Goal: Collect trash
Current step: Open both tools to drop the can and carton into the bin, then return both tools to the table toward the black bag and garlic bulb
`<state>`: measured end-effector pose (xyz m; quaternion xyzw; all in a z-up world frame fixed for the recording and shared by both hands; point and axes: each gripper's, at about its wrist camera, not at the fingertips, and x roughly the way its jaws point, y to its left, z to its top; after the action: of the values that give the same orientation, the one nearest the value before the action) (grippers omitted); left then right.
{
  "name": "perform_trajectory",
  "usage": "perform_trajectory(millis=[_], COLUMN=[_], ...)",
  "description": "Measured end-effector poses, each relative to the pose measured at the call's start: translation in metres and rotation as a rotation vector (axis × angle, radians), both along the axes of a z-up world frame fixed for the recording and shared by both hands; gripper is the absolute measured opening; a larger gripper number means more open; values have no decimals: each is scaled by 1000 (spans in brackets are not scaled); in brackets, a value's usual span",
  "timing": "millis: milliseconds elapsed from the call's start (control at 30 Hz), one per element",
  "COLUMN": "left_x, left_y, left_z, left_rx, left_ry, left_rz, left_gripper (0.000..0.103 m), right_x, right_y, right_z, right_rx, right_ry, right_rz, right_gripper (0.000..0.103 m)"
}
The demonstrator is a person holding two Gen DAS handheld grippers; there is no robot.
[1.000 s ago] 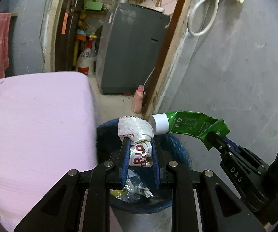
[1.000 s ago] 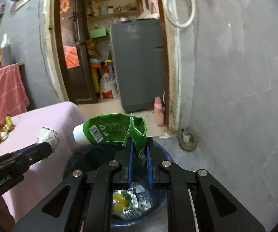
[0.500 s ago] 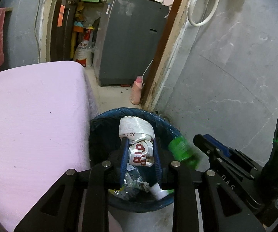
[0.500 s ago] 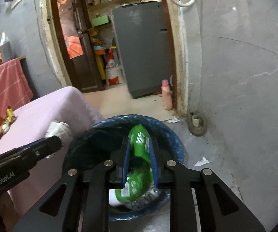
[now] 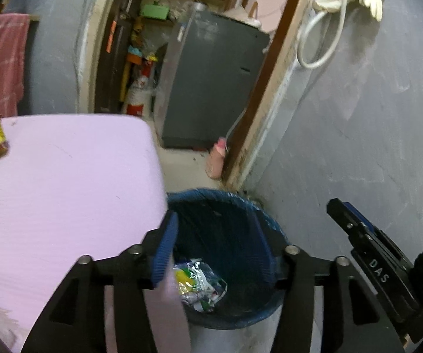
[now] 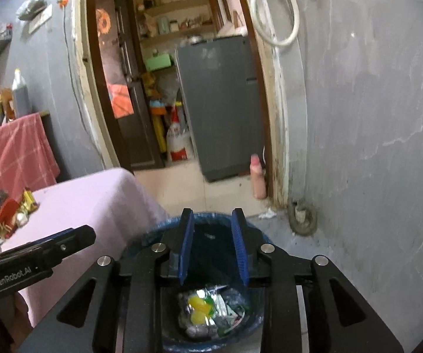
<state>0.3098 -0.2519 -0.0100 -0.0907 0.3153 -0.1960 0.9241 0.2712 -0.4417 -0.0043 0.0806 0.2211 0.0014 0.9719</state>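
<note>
Lower centre of both views: blue bin (image 5: 266, 226), crumpled wrappers (image 6: 211, 309) at its bottom. Left gripper (image 5: 216, 244) and right gripper (image 6: 213, 247) above it, fingers apart, empty. Remaining trash (image 6: 8, 211) on pink-covered table (image 5: 64, 182), left edge; risk: light wrappers slipping off during pickup.

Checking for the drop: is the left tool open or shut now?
Open. In the left wrist view, the left tool has its blue pads spread wide with nothing between them, above the blue bin.
</note>
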Motion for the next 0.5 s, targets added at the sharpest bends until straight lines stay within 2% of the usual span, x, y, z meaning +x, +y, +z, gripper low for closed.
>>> perform_trajectory(millis=[67,100,167,267,300,367,500], left_x=[-5,-8,-13,-21,-23,-30,-37], left_y=[8,13,23,41,46,57,76], left_z=[8,12,22,34,37,44,53], left_rx=[-1,1,2,11,17,35,67], left_ry=[-27,-42,-74,-126,-142,-180,-226], left_rz=[28,45,86,149,169,216,287], left_gripper=[59,65,74,89,93,96,100], right_x=[-2,-3,-6,-8,-9,-11,-14], right_y=[2,5,11,22,25,33,50], right_z=[7,12,21,33,36,42,49], right_rx=[6,8,7,9,9,8,3], right_ry=[-26,-46,-83,-123,-136,-164,-199], right_rz=[1,3,4,17,21,25,47], right_gripper=[33,41,50,56,62,76,87])
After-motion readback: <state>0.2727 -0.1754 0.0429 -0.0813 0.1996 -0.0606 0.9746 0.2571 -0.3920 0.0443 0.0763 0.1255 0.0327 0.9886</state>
